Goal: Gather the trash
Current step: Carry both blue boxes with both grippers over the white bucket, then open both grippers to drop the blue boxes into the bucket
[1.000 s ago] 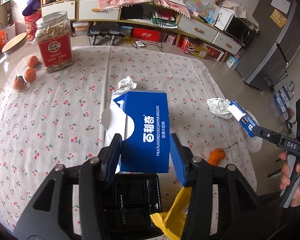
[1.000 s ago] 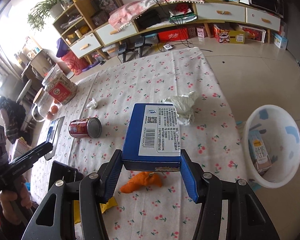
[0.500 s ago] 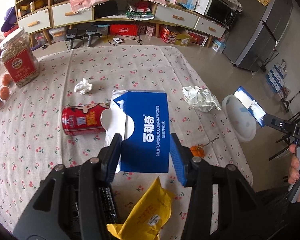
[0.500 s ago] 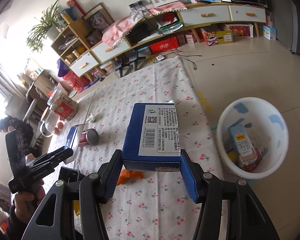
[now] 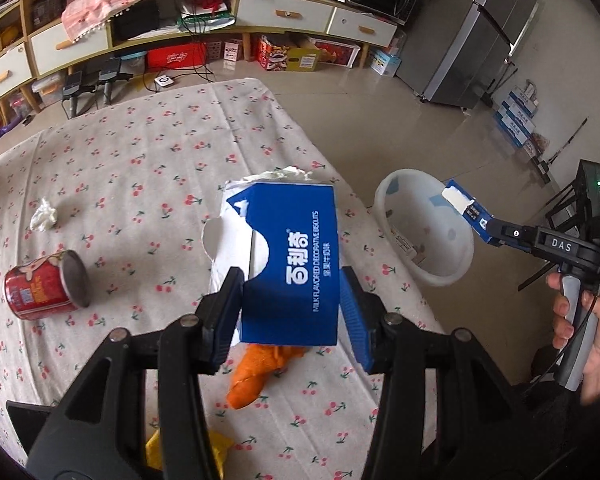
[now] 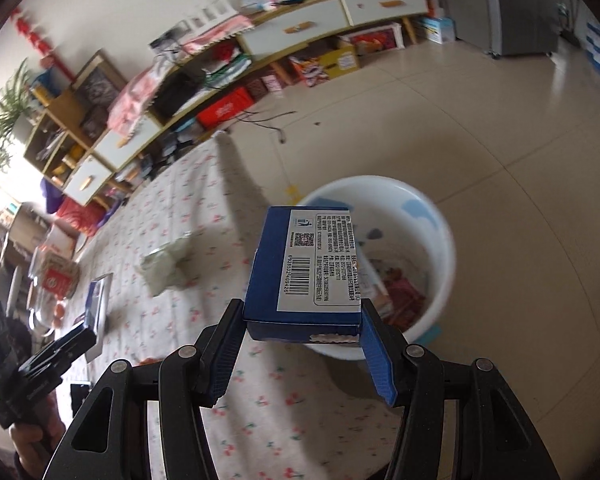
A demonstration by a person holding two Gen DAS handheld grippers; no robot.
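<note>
Two boxes on their way to the white bin beside the desk

The right gripper is clamped about halfway open on a closed blue box, long axis running away along the fingers, its far end already over the white bin on the floor straight ahead, so this hand is the nearer. The left gripper pinches an opened blue biscuit box the same way, above the desk; the bin lies ahead to its right, past the desk edge. That box reads "MILK FLAVORED DECORATIVE BISCUITS" under white Chinese characters; the other shows a barcode and fine print too blurred to read, and the right gripper's body carries "DAS". A red can, orange peel, I think, and a tissue wad remain on the cloth.
</note>
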